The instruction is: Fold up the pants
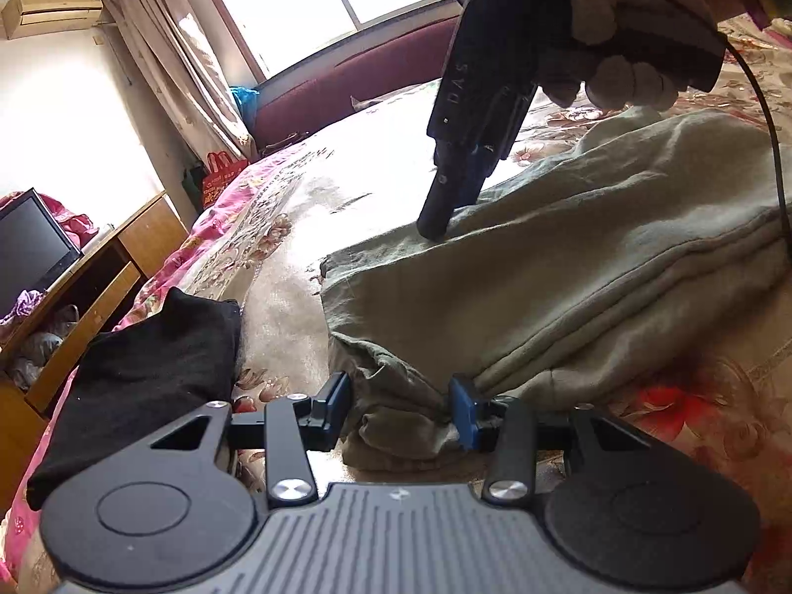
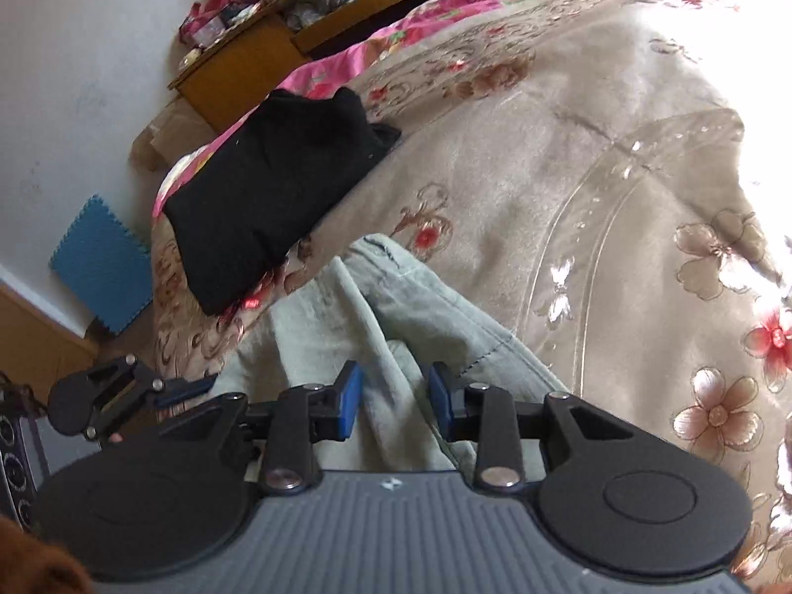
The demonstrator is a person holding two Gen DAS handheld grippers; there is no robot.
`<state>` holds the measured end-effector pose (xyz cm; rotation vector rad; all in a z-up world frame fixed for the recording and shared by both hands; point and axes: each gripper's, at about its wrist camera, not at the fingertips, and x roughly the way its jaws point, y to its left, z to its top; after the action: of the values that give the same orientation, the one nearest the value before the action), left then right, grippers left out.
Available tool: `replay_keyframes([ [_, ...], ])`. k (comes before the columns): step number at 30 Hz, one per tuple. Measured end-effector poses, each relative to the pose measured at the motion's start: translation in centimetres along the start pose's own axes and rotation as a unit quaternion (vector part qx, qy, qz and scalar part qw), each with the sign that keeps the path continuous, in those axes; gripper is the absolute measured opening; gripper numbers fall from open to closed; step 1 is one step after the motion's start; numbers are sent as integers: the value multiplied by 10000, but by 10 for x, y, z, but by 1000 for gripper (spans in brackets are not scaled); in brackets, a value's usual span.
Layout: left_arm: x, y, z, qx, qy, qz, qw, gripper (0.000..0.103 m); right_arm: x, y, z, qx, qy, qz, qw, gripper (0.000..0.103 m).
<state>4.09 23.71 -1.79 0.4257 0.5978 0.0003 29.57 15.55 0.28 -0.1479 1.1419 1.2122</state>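
Observation:
Grey-green pants (image 1: 569, 287) lie on the floral bedspread, with both legs stacked and the hems pointing left. My left gripper (image 1: 403, 408) is open with its blue pads either side of a bunched hem at the near edge. My right gripper (image 2: 396, 398) is open over a fold of the same pants (image 2: 396, 307), fabric between its pads. In the left wrist view the right gripper (image 1: 445, 218) comes down from above, held by a white-gloved hand, with its tip touching the far edge of the pants. The left gripper also shows in the right wrist view (image 2: 183, 388).
A folded black garment (image 1: 148, 371) lies at the bed's left edge; it also shows in the right wrist view (image 2: 277, 188). A wooden desk (image 1: 99, 267) with a monitor stands left of the bed. A blue foam mat (image 2: 99, 267) lies on the floor.

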Motion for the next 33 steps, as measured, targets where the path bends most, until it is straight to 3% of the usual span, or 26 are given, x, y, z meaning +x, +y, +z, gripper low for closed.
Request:
replay_keyframes([
  [3,-7,8,3,-206,-174,3,9996,58,11,-10,1,-125,299,291,9990,37],
  [7,-15,16,14,-572,-552,61,9968,58,5,-8,1,-273,536,1065,9925,38],
  [12,-10,6,20,-672,-689,-65,9953,58,-6,17,-6,-920,545,1379,9847,38],
  [15,0,0,17,-652,-577,-230,9959,58,-6,22,-5,-1099,408,1317,9843,37],
  [18,10,-6,12,-611,-358,-343,9969,58,11,18,-4,-1317,596,650,9874,41],
  [21,13,-7,11,-592,-360,-370,9969,58,23,7,-1,-1147,1002,875,9845,41],
  [23,16,-6,10,-701,-337,-420,9961,58,23,6,0,-994,898,1234,9833,41],
  [25,18,-5,8,-822,-307,-462,9951,58,24,6,5,-756,809,1869,9761,41],
  [28,19,-5,8,-851,-293,-456,9949,58,24,2,18,-327,200,2393,9702,37],
  [30,21,-5,8,-846,-252,-443,9951,58,21,-3,30,-137,-261,2341,9718,35],
  [33,22,-7,10,-838,-183,-418,9954,58,7,-18,45,342,-1015,1674,9800,38],
])
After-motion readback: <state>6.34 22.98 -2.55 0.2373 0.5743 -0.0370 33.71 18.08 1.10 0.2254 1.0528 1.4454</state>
